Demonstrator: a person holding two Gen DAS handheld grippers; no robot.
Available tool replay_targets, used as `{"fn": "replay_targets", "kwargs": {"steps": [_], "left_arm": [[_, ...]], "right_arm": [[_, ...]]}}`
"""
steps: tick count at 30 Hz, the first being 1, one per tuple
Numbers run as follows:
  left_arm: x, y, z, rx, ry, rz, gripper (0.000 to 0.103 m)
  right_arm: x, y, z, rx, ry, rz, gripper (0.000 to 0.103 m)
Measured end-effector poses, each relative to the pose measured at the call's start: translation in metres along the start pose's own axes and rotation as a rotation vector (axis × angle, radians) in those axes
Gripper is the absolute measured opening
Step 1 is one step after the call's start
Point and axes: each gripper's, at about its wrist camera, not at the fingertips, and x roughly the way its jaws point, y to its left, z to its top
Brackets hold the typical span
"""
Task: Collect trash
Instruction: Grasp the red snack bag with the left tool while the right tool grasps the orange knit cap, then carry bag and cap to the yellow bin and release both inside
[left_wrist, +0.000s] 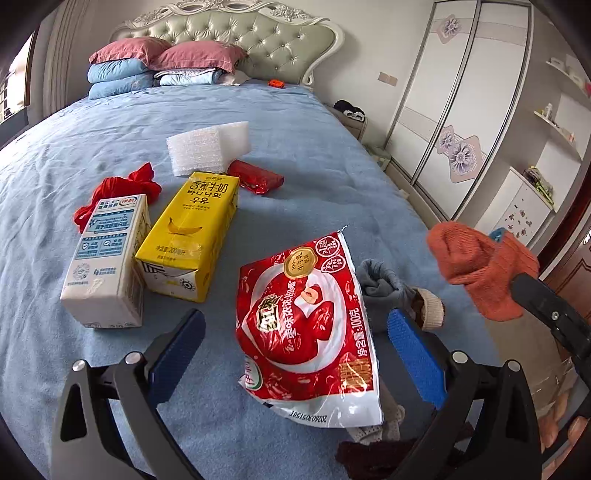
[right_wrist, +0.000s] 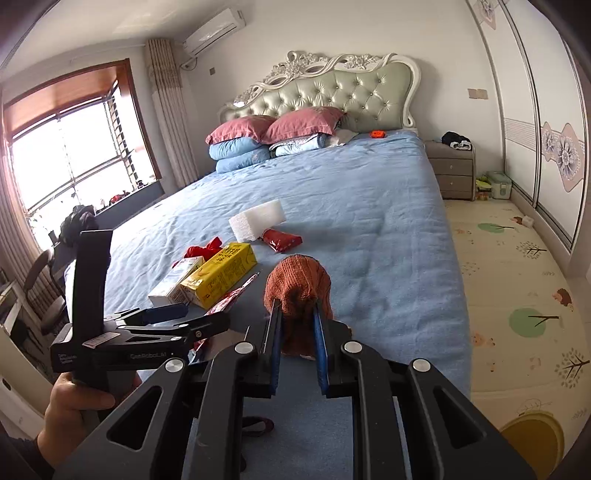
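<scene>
Trash lies on the blue bed (left_wrist: 295, 122): a red-and-white snack bag (left_wrist: 306, 328), a yellow banana milk carton (left_wrist: 188, 232), a white milk carton (left_wrist: 107, 262), a white foam block (left_wrist: 207, 147), a small red wrapper (left_wrist: 255, 177) and a red plastic bag (left_wrist: 125, 188). My left gripper (left_wrist: 295, 332) is open, its blue pads on either side of the snack bag. My right gripper (right_wrist: 297, 314) is shut on an orange knitted sock (right_wrist: 299, 288) and holds it above the bed; the sock also shows in the left wrist view (left_wrist: 480, 266).
Grey and beige socks (left_wrist: 391, 291) lie by the snack bag near the bed's right edge. Pillows (right_wrist: 273, 129) and folded quilts are at the headboard. A nightstand (right_wrist: 450, 170), a patterned floor mat (right_wrist: 517, 277) and a wardrobe (left_wrist: 461, 110) lie to the right.
</scene>
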Motion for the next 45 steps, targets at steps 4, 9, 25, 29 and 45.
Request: {"fn": "replay_targets", "kwargs": {"steps": [4,9,25,29,45], "left_arm": [[0.02,0.006,0.004,-0.079,0.065,-0.018,0.085],[0.025,0.006,0.003,-0.081,0.068,-0.007,0.038],[-0.032,-0.053,0.022,0.047,-0.086,-0.09,0.024],[-0.024,-0.094,0.022,0.104,-0.054,-0.163,0.024],[0.048,-0.297,-0.039,0.393,0.182,-0.408,0.024]], "right_arm": [[-0.004,-0.009,-0.002,0.027,-0.008,0.017,0.016],[-0.007,-0.015,-0.005,0.048,-0.02,0.034,0.016],[-0.031,-0.033,-0.018,0.074,-0.054,0.003,0.016],[-0.052,-0.048,-0.023,0.079,-0.077,-0.051,0.016],[-0.154,-0.167,-0.089,0.269,-0.109,-0.335,0.016]]}}
